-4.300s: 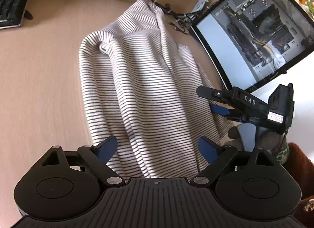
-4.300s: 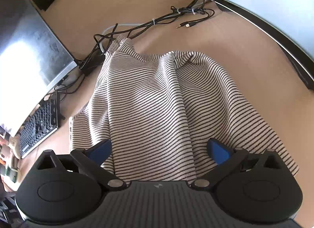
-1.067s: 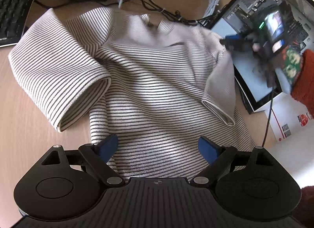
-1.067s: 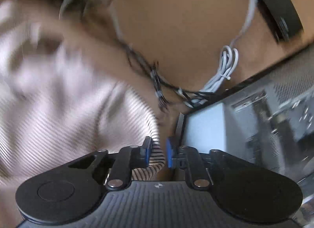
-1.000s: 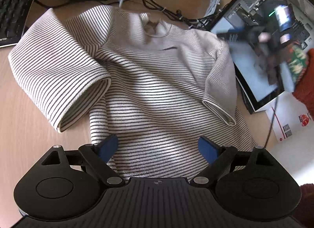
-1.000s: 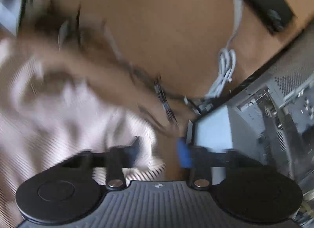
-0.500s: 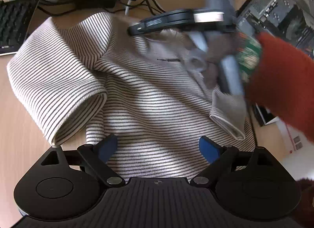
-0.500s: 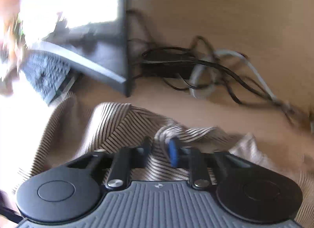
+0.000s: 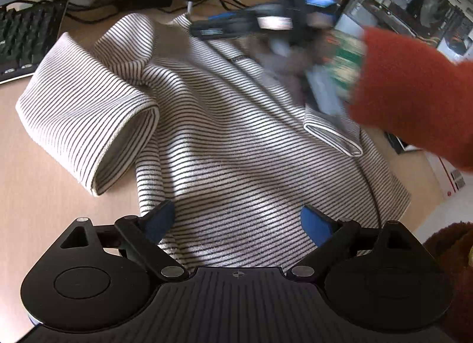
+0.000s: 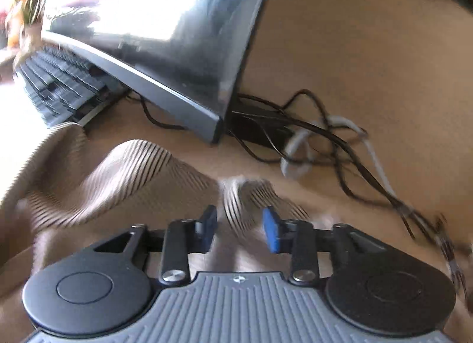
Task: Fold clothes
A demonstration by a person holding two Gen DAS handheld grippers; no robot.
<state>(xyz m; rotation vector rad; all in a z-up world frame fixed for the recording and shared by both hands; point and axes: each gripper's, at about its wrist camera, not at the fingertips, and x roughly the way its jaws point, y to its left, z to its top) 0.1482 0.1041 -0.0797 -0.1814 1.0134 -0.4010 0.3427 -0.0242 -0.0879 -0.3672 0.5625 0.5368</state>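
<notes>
A white shirt with thin black stripes lies spread on the wooden desk, both short sleeves out. My left gripper is open and empty, low over the shirt's bottom hem. My right gripper is partly open at the shirt's collar, with a fold of striped cloth between its blue pads; the view is blurred. The right gripper also shows in the left wrist view, blurred, at the neckline, held by a hand in a rust sleeve.
A monitor and keyboard stand behind the shirt's left shoulder. Tangled cables lie just beyond the collar. An open computer case stands at the right. The desk edge is at the lower right.
My right gripper left the shirt's right shoulder, swung across to the collar and opened a little around the cloth there. The left gripper has stayed put.
</notes>
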